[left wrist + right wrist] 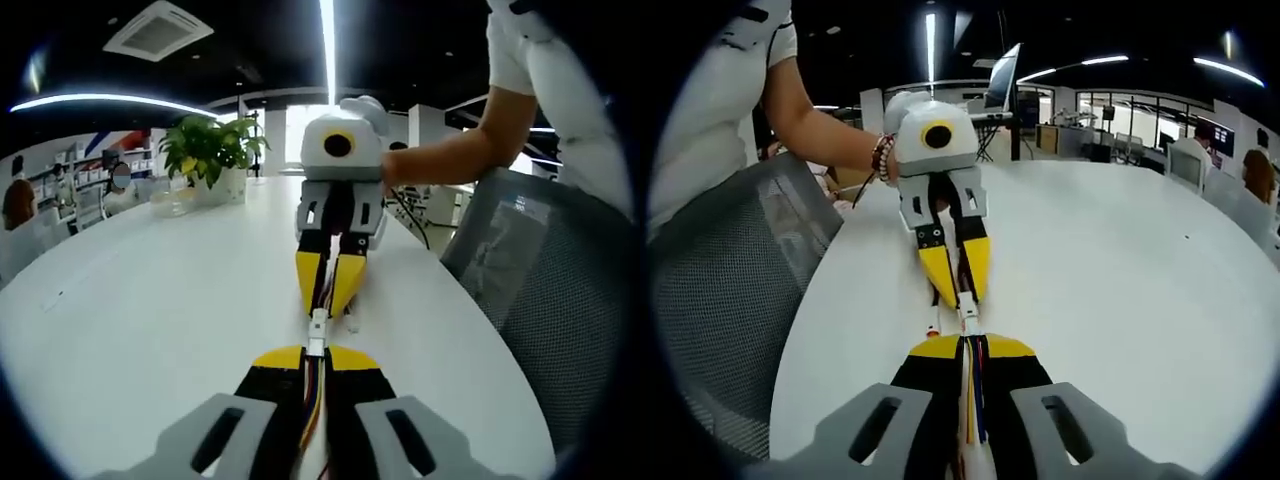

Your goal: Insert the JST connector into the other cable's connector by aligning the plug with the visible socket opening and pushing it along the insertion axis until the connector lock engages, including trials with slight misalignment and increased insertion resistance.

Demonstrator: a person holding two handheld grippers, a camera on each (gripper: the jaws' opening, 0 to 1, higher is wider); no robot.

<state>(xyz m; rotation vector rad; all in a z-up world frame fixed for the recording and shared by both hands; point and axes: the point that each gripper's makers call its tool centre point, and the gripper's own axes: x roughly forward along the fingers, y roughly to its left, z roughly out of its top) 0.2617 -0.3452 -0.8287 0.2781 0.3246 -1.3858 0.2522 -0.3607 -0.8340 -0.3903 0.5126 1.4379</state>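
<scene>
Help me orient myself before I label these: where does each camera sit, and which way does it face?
Left gripper view: rides the left gripper, looking along its jaws across the white table at the right gripper; a forearm shows.
Right gripper view: rides the right gripper, facing the left gripper; a braceleted wrist shows.
Shared: the white connectors meeting between both grippers, and the grey mesh chair.

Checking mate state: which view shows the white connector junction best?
Left gripper view: the white connector junction sits unobstructed between both grippers' yellow tips. Right gripper view shows the same junction smaller, partly crowded by the left gripper.
</scene>
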